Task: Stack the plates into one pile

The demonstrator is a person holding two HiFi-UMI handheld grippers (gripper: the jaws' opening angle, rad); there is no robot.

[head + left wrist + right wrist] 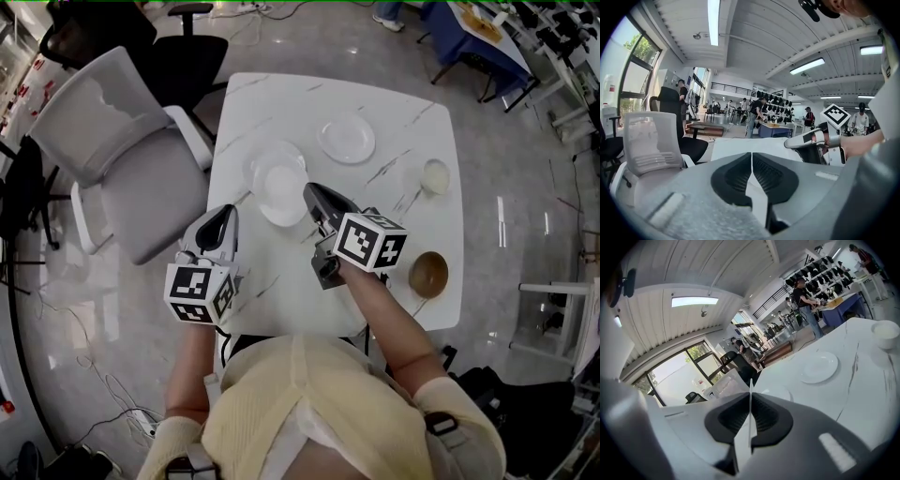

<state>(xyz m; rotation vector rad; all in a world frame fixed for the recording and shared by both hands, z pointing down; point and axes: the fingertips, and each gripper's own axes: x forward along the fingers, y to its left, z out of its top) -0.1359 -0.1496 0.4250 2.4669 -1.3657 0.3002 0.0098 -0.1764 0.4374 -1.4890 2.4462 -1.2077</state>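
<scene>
The left gripper has its jaws shut tight together, with nothing between them. The right gripper is the same, shut and holding nothing. Both hang over the near side of the white table.

One plate lies just in front of the right gripper's tip, a bit ahead of the left gripper too. It is bare. A second plate lies farther ahead of the right gripper, apart from the first one. It is bare too.

A white bowl sits ahead and to the right of the right gripper. Its inside looks creamy, but I cannot tell what that is. A brown bowl sits to the right of that gripper's cube, and only brown shows inside.
</scene>
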